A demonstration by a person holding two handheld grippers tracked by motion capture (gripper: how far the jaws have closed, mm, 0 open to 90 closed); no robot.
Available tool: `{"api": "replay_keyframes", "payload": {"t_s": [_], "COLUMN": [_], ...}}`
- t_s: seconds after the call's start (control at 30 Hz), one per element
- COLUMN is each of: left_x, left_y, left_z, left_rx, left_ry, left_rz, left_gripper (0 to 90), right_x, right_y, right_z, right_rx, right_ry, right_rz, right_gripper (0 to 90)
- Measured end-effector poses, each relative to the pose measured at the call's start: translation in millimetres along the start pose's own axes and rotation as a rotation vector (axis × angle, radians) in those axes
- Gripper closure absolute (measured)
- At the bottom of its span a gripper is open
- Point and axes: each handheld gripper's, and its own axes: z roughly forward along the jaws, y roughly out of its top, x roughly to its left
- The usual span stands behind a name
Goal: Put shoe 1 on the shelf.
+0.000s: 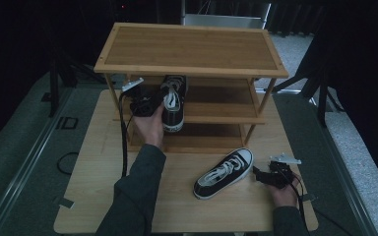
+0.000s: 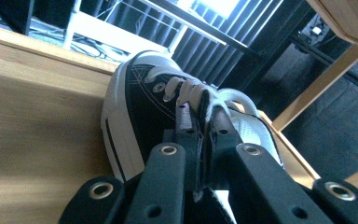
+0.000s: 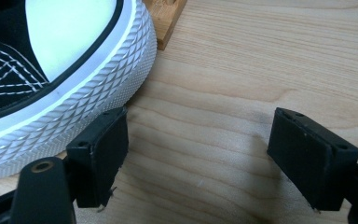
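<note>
The work in hand is placing a pair of black-and-white sneakers on the wooden shoe rack [image 1: 192,46] that stands at the far side of the table [image 1: 103,196]. The left gripper [image 1: 153,102] is clamped on the first sneaker [image 1: 173,105], which sits on the rack's middle shelf [image 1: 216,114] at its left end, toe pointing to the near edge. In the left gripper view the jaws are closed together on the tongue and lace area of this sneaker [image 2: 144,100], and its sole appears to rest on the shelf board [image 2: 32,126]. The second sneaker [image 1: 224,173] lies on the table in front of the rack, right of centre, toe toward the far right. The right gripper [image 1: 262,176] rests low on the table just right of it. In the right gripper view its jaws stand well apart and hold nothing; the left jaw is beside the ribbed white toe rim [image 3: 70,112]; contact cannot be confirmed. Judged status: roughly half complete. Remaining: release the first sneaker, then grasp and shelve the second.
</note>
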Motion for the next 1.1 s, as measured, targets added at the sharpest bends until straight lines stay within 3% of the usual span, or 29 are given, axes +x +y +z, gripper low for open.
{"api": "replay_keyframes", "payload": {"t_s": [0.1,0.13,0.2,0.3,0.37,0.57,0.63,0.7,0.77,0.8,0.87,0.97,1.1], "left_x": [3.9,1.4,2.2,4.2,3.7,6.7,9.5,9.7,14.7,12.3,11.1,11.9,11.0], "left_y": [1.6,1.5,2.2,3.6,5.8,8.3,8.9,9.2,9.8,9.1,8.1,7.6,5.7], "left_z": [3.3,8.1,12.7,16.5,18.6,23.8,23.1,24.2,22.8,25.9,26.2,25.4,18.4], "left_rx": [0.026,-0.011,-0.015,-0.009,0.0,0.005,0.029,0.021,0.059,0.021,0.009,-0.008,0.007], "left_ry": [0.002,0.008,0.008,0.01,0.02,0.016,0.01,0.008,0.001,0.004,0.008,0.0,0.006], "left_rz": [0.036,-0.015,-0.029,-0.029,-0.008,-0.013,0.012,0.015,0.058,0.011,0.01,-0.015,0.033], "left_gripper": [86.3,86.3,86.3,86.3,86.3,86.2,86.1,85.9,85.8,85.7,85.1,78.9,69.9], "right_x": [0.0,0.0,0.0,0.0,0.0,0.0,-0.1,0.0,0.1,0.1,0.1,0.1,0.1], "right_y": [0.0,0.0,0.0,0.0,0.0,0.0,0.0,0.0,0.0,0.0,0.0,0.0,0.0], "right_z": [0.0,0.0,0.0,0.0,0.0,0.0,0.1,0.0,0.0,0.0,0.0,0.0,0.0], "right_rx": [0.0,0.0,0.0,0.0,0.0,0.0,-0.001,0.0,0.001,0.001,0.001,0.001,0.001], "right_ry": [0.0,0.0,0.0,0.0,0.001,0.001,0.0,0.001,0.001,0.001,0.002,0.002,0.002], "right_rz": [-0.001,-0.001,0.0,-0.001,-0.001,-0.001,-0.003,-0.002,-0.001,-0.001,-0.001,-0.001,-0.001], "right_gripper": [20.0,20.0,20.0,20.0,20.0,20.0,20.0,20.0,20.0,20.0,20.0,20.0,20.0]}}
